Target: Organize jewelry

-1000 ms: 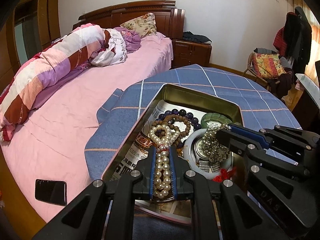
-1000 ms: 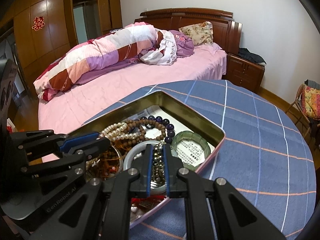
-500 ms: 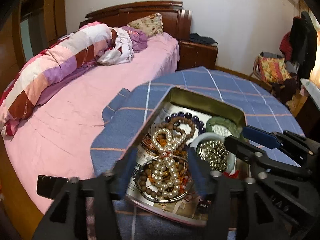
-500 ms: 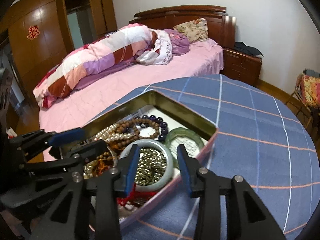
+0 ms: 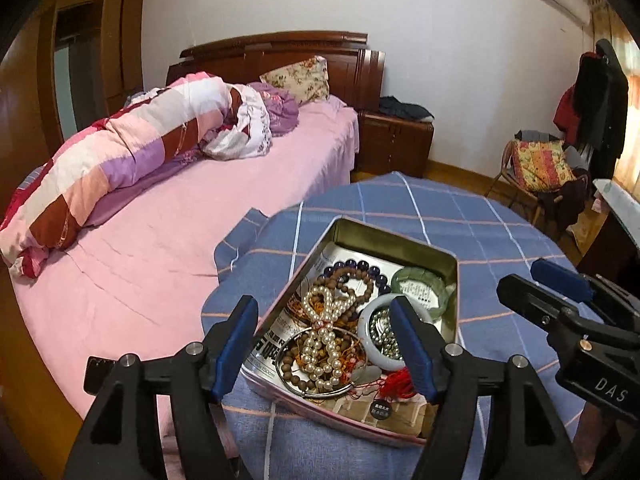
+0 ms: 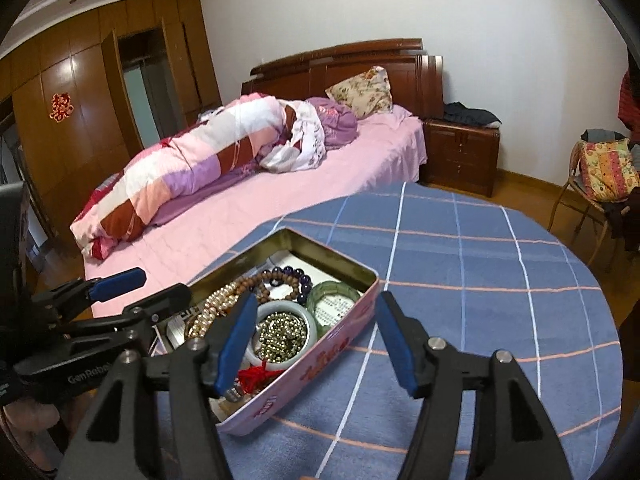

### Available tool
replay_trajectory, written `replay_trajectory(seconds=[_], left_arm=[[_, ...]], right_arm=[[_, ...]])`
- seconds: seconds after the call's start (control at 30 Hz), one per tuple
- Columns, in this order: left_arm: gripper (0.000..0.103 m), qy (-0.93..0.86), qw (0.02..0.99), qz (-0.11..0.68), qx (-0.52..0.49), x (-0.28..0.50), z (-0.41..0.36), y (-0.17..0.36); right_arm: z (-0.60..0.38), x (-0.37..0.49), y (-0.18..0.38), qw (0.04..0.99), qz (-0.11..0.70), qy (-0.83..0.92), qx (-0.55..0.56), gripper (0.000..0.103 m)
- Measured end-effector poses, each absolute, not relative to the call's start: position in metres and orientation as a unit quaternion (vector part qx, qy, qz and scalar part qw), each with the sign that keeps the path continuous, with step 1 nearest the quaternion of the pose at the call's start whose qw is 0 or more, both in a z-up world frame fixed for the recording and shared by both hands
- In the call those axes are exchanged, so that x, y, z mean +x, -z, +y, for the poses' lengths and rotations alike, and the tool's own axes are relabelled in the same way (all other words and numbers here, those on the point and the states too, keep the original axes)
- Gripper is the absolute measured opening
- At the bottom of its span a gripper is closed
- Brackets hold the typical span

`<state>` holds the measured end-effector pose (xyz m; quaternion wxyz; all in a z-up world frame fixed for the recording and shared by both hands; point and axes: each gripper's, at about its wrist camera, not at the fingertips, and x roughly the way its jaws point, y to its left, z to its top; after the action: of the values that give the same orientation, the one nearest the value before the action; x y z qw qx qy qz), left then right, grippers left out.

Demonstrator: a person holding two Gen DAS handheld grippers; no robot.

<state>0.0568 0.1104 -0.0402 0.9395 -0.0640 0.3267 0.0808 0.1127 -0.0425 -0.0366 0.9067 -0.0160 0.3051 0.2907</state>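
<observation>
I have both tools above the open rectangular metal tin (image 5: 400, 240), which sits on the round surface covered in a blue checked cloth (image 6: 480, 264), next to a bed with a pink sheet (image 5: 160, 248).

My left hand-held gripper (image 5: 326, 342) has just been opening and its blue-padded jaws now stand spread wide; the white pearl strand (image 5: 322, 340) lies in the tin below the gap, touched by neither pad. It rests over a ring of brown wooden beads (image 5: 348, 284) and a thin silver bangle (image 5: 320, 392).

My right hand-held gripper (image 6: 316, 342) has also just been opening; its jaws are spread, one pad over the tin and the other beyond the tin's pink outer wall (image 6: 320, 364) over the cloth, gripping nothing. Under it a pale white bangle (image 6: 280, 312) rings a heap of small gold-coloured metal beads (image 6: 282, 332). Beside that lies a translucent green bangle (image 6: 334, 292), with dark purple beads (image 6: 296, 274) toward the far wall and a red tassel (image 6: 256, 376) at the near end.
</observation>
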Motion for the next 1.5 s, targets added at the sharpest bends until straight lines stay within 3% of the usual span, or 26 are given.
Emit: replay_trajectory(seconds=[1.5], left_arm=[[0.069,-0.093,0.941,0.316,-0.072,0.053,0.117,0.034]], right_arm=[[-0.034,0.11,0.047,0.902,0.314,-0.294,-0.025,0.068]])
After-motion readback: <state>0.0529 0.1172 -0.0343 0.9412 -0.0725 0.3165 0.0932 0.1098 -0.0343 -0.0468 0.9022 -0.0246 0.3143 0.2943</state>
